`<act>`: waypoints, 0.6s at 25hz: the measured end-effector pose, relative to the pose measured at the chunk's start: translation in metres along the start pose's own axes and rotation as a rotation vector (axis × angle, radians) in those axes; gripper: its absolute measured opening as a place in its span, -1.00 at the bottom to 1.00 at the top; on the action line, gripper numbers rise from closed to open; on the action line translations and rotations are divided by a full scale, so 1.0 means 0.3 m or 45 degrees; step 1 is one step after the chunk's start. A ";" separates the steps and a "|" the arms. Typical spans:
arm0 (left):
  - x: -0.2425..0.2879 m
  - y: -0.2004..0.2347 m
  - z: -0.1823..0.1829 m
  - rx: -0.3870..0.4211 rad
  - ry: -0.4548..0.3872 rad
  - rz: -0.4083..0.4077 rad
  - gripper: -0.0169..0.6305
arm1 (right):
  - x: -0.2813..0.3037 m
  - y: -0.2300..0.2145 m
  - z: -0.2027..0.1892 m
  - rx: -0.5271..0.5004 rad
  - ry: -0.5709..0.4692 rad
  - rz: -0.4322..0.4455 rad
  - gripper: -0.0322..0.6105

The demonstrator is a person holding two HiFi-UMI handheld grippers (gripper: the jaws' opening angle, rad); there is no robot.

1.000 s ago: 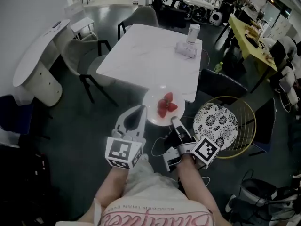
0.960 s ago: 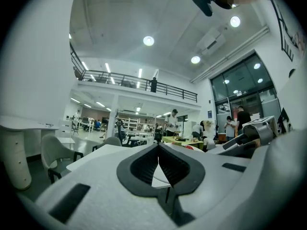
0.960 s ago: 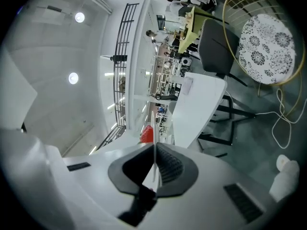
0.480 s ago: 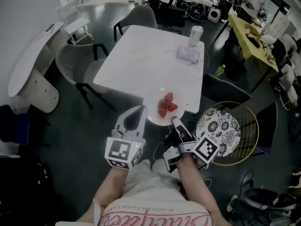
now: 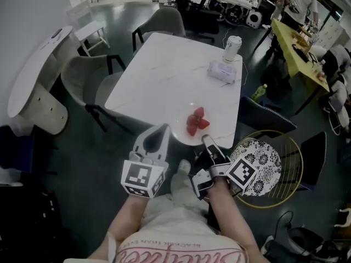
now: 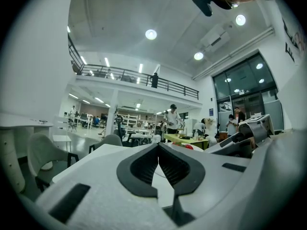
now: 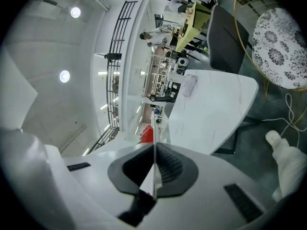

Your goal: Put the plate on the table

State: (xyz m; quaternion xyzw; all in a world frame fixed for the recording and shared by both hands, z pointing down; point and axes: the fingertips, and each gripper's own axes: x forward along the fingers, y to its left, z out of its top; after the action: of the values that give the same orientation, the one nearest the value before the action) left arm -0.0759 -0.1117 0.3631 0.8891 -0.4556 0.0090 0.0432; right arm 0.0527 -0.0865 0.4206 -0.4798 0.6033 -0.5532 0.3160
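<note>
Both left hand-held gripper [image 5: 164, 128] and right hand-held gripper [image 5: 204, 139] clamped on a round white plate [image 5: 181, 133] of red fruit [image 5: 196, 121].

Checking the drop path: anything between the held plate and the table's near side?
Nothing visible. The plate, gripped by the left gripper and right gripper, is at the table's bare near edge. The cup and white pack sit off at the far right.

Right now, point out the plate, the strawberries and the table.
plate [image 5: 184, 138]: head view, bare near rim.
strawberries [image 5: 196, 121]: head view, middle of the red pile.
table [image 5: 164, 73]: head view, bare white top.
</note>
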 end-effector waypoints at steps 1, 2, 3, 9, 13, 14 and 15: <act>0.035 0.013 -0.001 0.005 0.004 0.002 -0.93 | 0.035 -0.004 0.020 0.002 0.009 -0.001 -0.86; 0.073 0.027 -0.001 0.010 0.009 0.005 -0.93 | 0.071 -0.006 0.041 0.002 0.020 0.000 -0.86; 0.111 0.043 -0.003 0.015 0.015 0.009 -0.93 | 0.109 -0.008 0.061 0.001 0.033 0.005 -0.86; 0.354 0.122 -0.012 0.047 0.070 0.039 -0.93 | 0.304 -0.060 0.219 -0.010 0.120 -0.034 -0.86; 0.504 0.157 -0.007 0.049 0.083 0.058 -0.93 | 0.427 -0.067 0.316 0.012 0.164 -0.005 -0.86; 0.541 0.169 -0.006 0.042 0.086 0.065 -0.93 | 0.459 -0.069 0.337 0.014 0.174 -0.005 -0.86; 0.579 0.179 -0.006 0.036 0.090 0.069 -0.93 | 0.490 -0.072 0.357 0.017 0.184 -0.009 -0.86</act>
State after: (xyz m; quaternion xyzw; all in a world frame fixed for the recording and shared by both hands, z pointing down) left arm -0.0179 -0.2834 0.3783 0.8760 -0.4777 0.0481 0.0465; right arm 0.1052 -0.2604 0.4433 -0.4385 0.6191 -0.5916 0.2728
